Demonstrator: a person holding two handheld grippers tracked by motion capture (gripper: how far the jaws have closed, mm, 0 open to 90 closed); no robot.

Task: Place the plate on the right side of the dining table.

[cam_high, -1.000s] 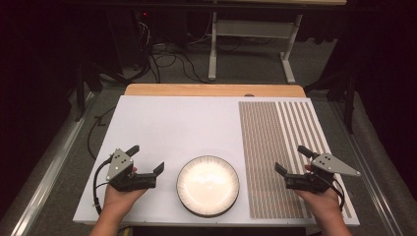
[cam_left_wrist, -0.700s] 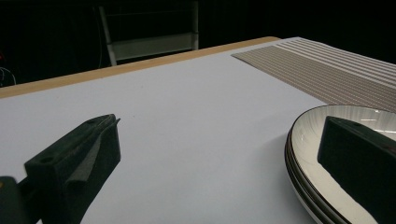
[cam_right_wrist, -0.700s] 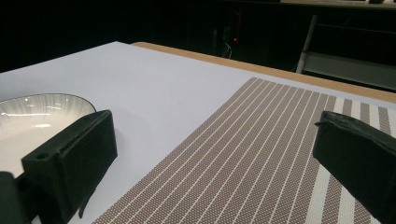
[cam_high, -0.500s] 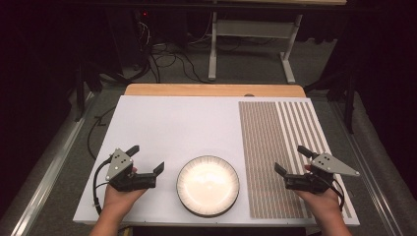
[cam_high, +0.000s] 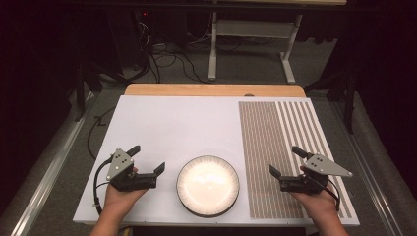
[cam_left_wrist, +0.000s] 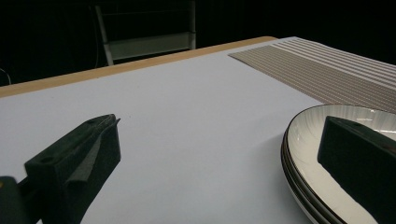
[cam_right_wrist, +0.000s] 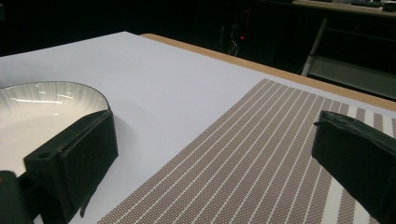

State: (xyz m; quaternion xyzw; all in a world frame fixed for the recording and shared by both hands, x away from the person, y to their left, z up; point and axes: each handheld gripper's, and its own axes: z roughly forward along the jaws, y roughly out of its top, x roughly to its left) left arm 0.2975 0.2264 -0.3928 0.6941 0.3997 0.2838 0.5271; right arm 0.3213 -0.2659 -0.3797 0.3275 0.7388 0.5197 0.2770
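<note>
The white table (cam_high: 167, 128) carries everything here, with a brown striped placemat (cam_high: 280, 147) covering its right part and bare surface elsewhere. Near the front edge, left of the mat and apart from it, sits a stack of white ribbed plates with dark rims (cam_high: 208, 185) (the left gripper view shows at least two rims layered), centred between the two hands, likely so either tool can reach it. The left gripper (cam_high: 146, 160) rests on the table just left of the stack, jaws spread wide and empty, one jaw lying over the plates' edge in its own view. The right gripper (cam_high: 287, 161) sits over the placemat, likewise gaping with nothing between its jaws, angled toward the plates. Nothing lies between either tool and the stack; the mat offers an open landing spot.
</note>
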